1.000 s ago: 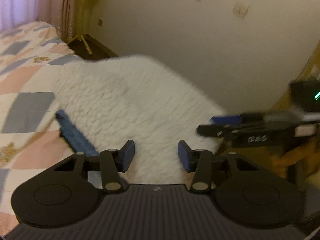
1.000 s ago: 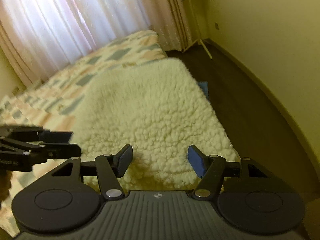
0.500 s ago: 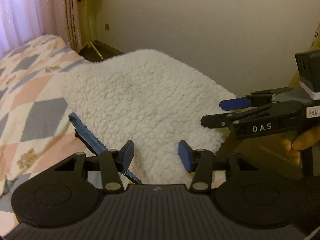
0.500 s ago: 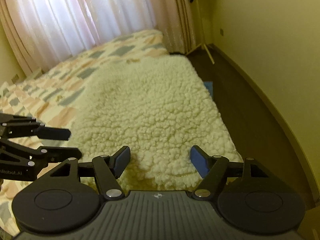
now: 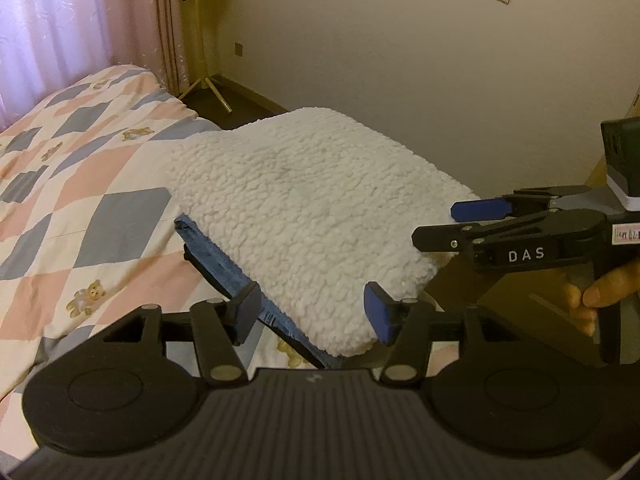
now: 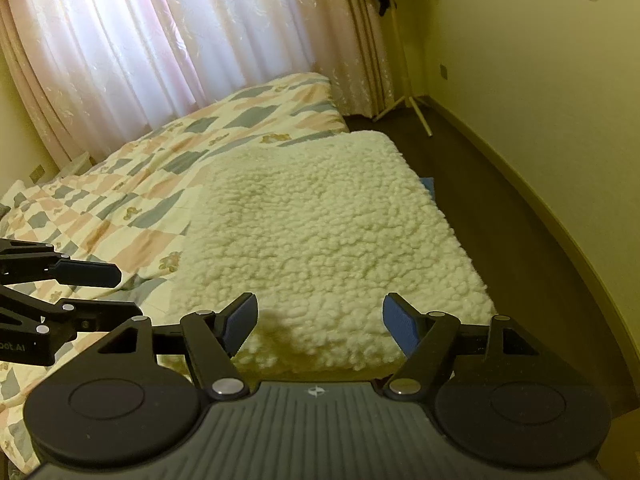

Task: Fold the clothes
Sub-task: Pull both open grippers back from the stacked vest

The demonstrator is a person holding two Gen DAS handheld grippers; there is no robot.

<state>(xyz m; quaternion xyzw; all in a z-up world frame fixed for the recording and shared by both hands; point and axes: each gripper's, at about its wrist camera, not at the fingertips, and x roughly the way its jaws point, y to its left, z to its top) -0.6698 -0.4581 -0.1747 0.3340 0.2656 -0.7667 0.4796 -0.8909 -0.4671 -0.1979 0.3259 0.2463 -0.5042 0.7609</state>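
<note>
A: How do the left tongs stand?

B: Spread wide, nothing between the blue pads. They hang just over the near edge of the fleece garment, not touching it as far as the left wrist view shows.

A: And the right tongs?

B: Also spread apart and holding nothing, poised above the near edge of the same garment. In the left wrist view they come in from the right, a hand gripping the handle, the fingers open at the garment's right edge.

A: Where does the garment lie?

B: On the right side of the bed, flat, cream fleece side up, its right edge close along the edge of the bed by the dark floor. A blue denim layer shows under its left edge.

A: What lies further out?

B: The patchwork quilt with bear prints covers the bed to the left. At the far end hang pale curtains, and a wooden stand is in the far corner beside the plain wall.
</note>
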